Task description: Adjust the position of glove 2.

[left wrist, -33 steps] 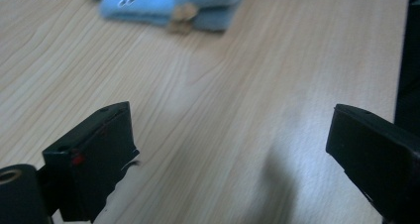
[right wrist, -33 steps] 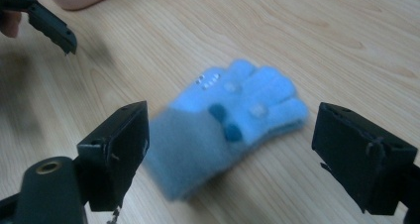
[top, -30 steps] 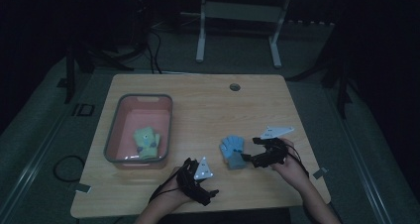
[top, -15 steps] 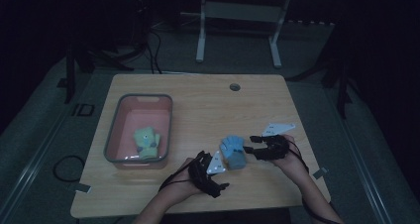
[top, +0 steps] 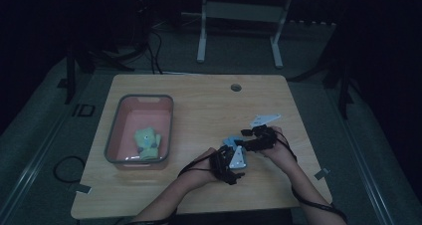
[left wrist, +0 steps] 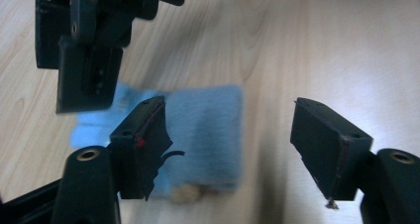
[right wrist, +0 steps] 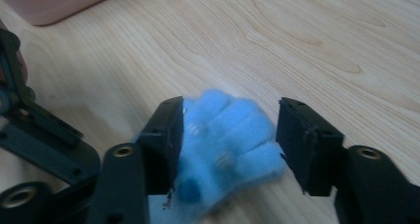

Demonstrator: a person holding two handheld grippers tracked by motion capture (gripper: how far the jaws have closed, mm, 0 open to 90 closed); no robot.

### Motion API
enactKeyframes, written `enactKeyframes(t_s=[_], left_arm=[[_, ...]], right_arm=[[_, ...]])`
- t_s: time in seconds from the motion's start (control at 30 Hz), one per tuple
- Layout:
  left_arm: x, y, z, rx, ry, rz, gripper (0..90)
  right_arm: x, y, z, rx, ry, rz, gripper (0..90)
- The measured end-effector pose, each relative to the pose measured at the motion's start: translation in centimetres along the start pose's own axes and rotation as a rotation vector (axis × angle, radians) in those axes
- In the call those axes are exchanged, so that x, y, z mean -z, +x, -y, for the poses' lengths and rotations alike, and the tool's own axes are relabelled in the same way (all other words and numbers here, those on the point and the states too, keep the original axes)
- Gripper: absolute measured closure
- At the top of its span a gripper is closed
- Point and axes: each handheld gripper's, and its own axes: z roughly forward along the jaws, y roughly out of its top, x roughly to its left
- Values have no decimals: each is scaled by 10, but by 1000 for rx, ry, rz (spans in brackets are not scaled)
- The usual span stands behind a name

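Note:
A small blue fuzzy toy (top: 229,141) lies on the wooden table (top: 199,100), right of centre near the front. In the right gripper view the blue toy (right wrist: 228,135) sits between the jaws of my right gripper (right wrist: 230,144), which is open; the left jaw is close against it and a gap shows at the right jaw. My left gripper (left wrist: 230,144) is open over the toy's (left wrist: 208,130) flat blue edge, with one jaw above the fabric. In the high view my left gripper (top: 230,158) and right gripper (top: 246,141) meet at the toy from opposite sides.
A pink bin with a grey rim (top: 115,130) stands at the table's left and holds a green plush toy (top: 147,143). A round cable hole (top: 236,87) is near the far edge. Dark floor, cables and a desk frame lie beyond the table.
My left gripper has moved right and forward from the table's front edge up to the blue toy. My right gripper has shifted slightly left onto the toy.

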Motion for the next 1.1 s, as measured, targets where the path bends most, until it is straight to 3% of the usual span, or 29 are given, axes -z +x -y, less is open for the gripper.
enactKeyframes(t_s=[0.17, 0.43, 0.63, 0.67, 0.77, 0.9, 1.1], left_arm=[[-10, 3, 3, -6, 35, -5, 345], [-18, 5, 8, -3, 80, -17, 394], [-22, 6, 11, -3, 109, -11, 508], [-22, 6, 11, -1, 109, -10, 560], [-22, 6, 10, -5, 114, -7, 635], [-17, 11, 9, 14, 102, 2, 734], [-11, 15, 10, 23, 109, 19, 762]], right_arm=[[-13, -5, 6, -44, 25, -10, 381], [-25, -11, 19, -66, 80, -11, 341], [-28, -11, 22, -69, 89, -8, 321], [-29, -11, 22, -65, 87, -11, 318], [-29, -9, 21, -53, 93, -10, 377], [-29, -4, 18, -69, 118, -85, 702], [-28, -2, 17, -106, 108, -110, 761]])
